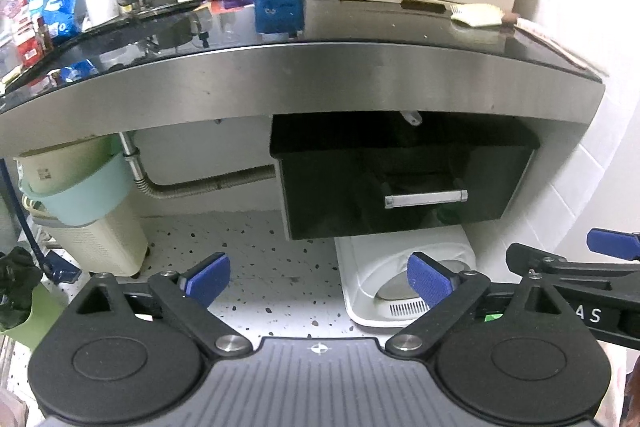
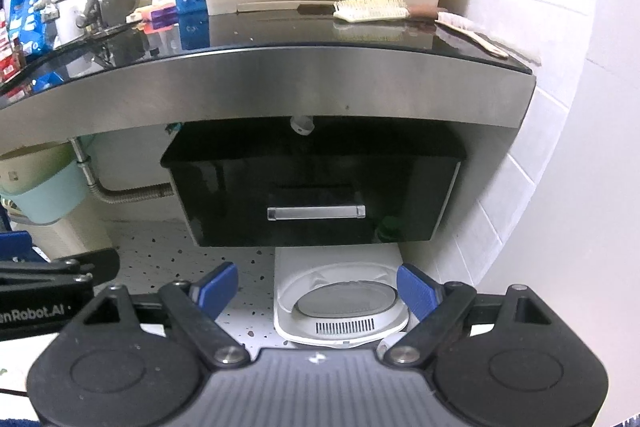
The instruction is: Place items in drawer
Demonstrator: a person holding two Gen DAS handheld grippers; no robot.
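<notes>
Your left gripper [image 1: 318,281] and right gripper [image 2: 318,289], matte black linkage arms, silver pivot screws, ribbed blue finger pads [image 1: 208,277], round black housings, grey ribbed centre plate, white lettering along the side.

Two wrist cameras look forward and downward from low in front of a glossy black counter [image 1: 360,23], each over its own blue-tipped fingers. Both frame the black drawer [image 2: 316,195] under the counter's steel front edge [image 2: 280,87] (the left view sits further left, catching the neighbouring gripper at its right border).
</notes>
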